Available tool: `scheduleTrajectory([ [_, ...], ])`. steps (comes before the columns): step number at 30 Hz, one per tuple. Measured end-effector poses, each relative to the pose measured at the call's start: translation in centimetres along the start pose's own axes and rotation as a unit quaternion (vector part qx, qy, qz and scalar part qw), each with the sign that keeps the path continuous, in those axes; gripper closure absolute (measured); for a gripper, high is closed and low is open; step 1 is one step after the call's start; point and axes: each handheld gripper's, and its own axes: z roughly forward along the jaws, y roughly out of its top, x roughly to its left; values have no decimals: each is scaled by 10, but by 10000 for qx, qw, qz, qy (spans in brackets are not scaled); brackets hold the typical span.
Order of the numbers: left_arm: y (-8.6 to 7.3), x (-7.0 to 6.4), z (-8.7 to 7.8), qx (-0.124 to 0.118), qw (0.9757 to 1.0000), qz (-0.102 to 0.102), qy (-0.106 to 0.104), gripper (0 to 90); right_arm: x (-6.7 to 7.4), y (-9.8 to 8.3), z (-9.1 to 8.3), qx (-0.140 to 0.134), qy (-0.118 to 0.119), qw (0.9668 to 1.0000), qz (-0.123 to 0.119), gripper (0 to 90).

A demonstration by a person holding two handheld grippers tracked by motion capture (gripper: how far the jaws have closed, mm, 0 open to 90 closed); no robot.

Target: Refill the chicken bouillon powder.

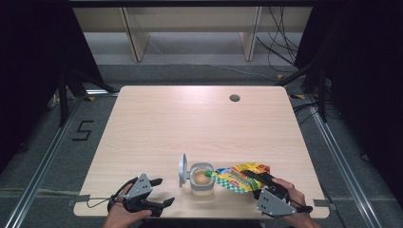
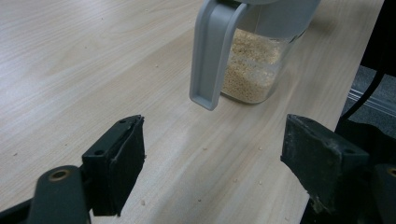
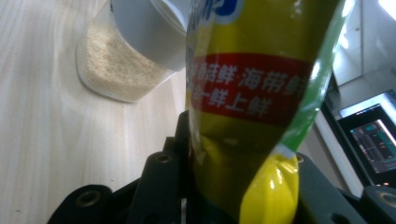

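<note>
At the table's near edge, around six o'clock, we find the clear jar (image 1: 201, 179) standing with its grey lid (image 1: 182, 169) flipped open and already part-filled with pale granules, while the right gripper (image 1: 257, 183) clamps the yellow-green pouch (image 1: 237, 176), tilted with its spout over the jar mouth at nine o'clock of that gripper. We judge pouring under way, closing left. The left gripper (image 1: 160, 192) waits wide and empty at the jar's eight o'clock; the granule stream and the pouch's remaining content are hidden.
</note>
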Motion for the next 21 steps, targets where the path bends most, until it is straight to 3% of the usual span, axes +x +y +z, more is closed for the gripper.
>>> scheduleTrajectory([
  [1, 0, 0, 0, 1, 10000, 1, 2, 209, 0, 0, 0, 0, 0, 10000, 0, 717],
  [2, 0, 0, 0, -2, 10000, -15, 7, 209, 2, -1, -1, 89, 24, 9997, 226, 718],
  [3, 0, 0, 0, -2, 10000, -10, 7, 209, 0, -1, 2, -93, 104, 9996, 250, 720],
  [6, 0, 0, 0, -1, 10000, -7, 5, 209, -2, -3, 5, -227, 62, 9994, 264, 721],
  [8, 0, 0, 0, 0, 10000, -3, 4, 209, -2, -3, 5, -243, 120, 9985, 483, 723],
  [9, 0, -1, 0, 6, 10000, -6, 37, 209, -2, -4, 5, -333, 137, 9971, 667, 724],
  [10, 0, -1, 0, -24, 10000, -29, 28, 209, -2, -4, 5, -333, 137, 9971, 667, 724],
  [15, 0, 0, 0, 8, 10000, -1, 5, 209, -5, -9, 8, -551, 194, 9902, 1268, 730],
  [17, 0, -1, 1, -28, 10000, -28, 0, 209, -7, -11, 10, -608, 214, 9899, 1266, 731],
  [19, 0, 0, 0, 5, 10000, 4, 5, 209, -9, -15, 13, -627, 222, 9861, 1521, 735],
  [21, 0, 0, 0, 9, 10000, 3, 4, 209, -10, -16, 13, -618, 210, 9864, 1510, 738],
])
